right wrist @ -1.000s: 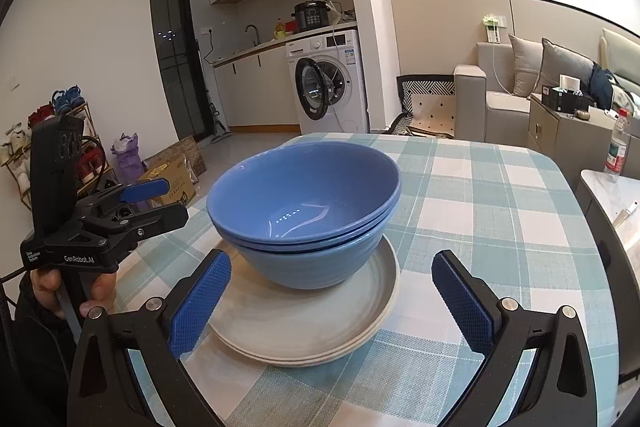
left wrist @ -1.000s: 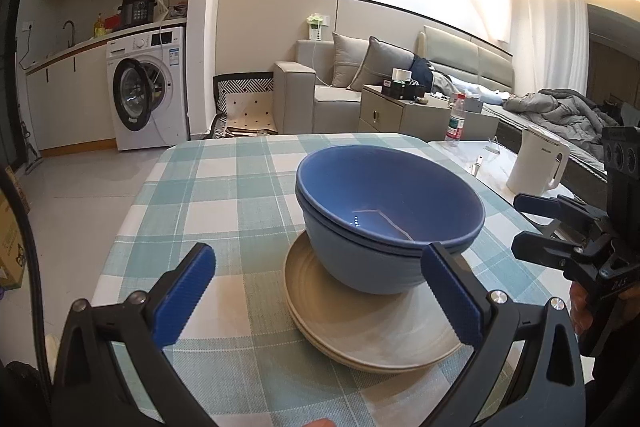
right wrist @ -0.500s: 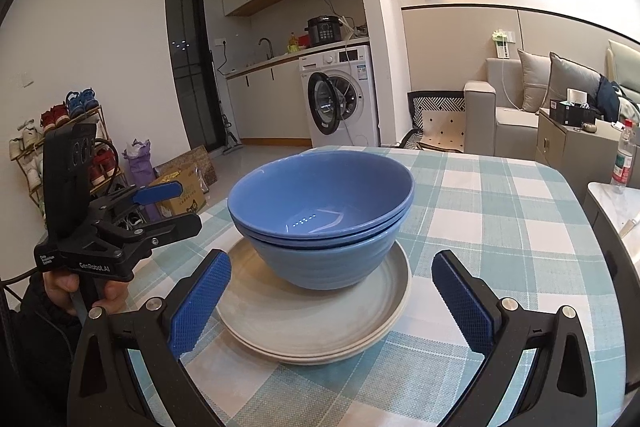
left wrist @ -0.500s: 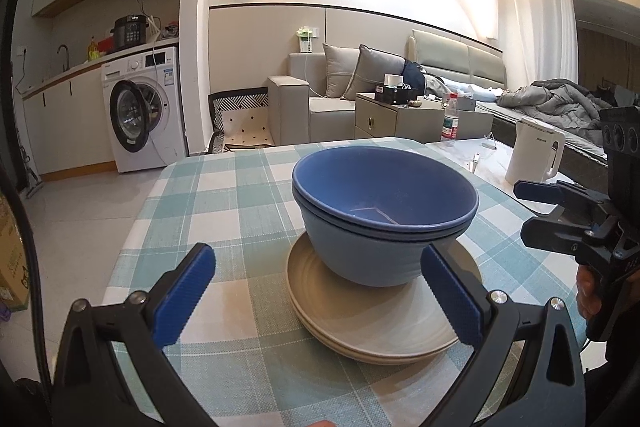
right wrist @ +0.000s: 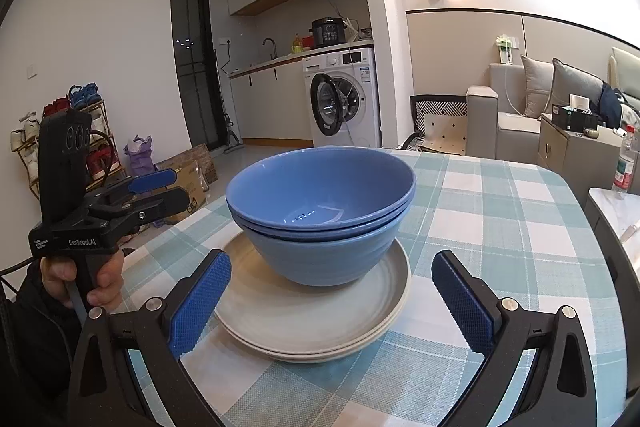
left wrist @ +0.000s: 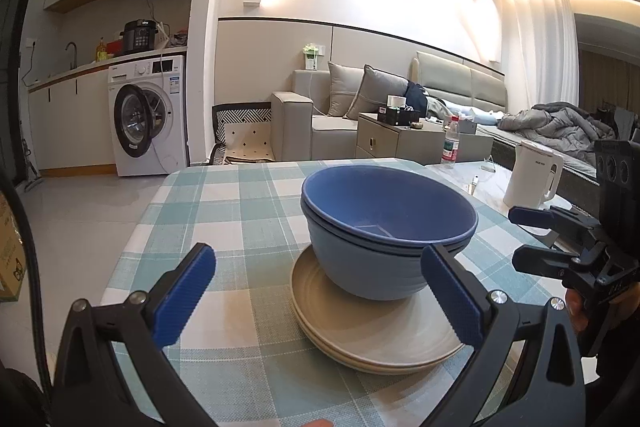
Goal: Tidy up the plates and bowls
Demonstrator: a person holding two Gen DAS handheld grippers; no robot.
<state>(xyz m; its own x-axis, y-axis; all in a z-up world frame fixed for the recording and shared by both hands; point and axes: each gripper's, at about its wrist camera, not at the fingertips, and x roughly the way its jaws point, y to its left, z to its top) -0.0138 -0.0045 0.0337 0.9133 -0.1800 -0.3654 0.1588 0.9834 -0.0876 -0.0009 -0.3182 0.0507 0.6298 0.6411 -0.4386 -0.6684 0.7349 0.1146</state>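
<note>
I judge sorting nearly done: 2 bowls [right wrist: 320, 211] sit nested on 2 stacked plates [right wrist: 312, 311] mid-table [right wrist: 500, 219], my left gripper [left wrist: 320, 299] and right gripper [right wrist: 332, 303] both spread empty beside the plates.

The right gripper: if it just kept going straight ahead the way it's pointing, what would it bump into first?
Most likely the stacked blue bowls, which sit straight ahead between the open fingers of the right gripper. If it travels low, the rim of the beige plates under them could come first; depth is hard to judge.
</note>
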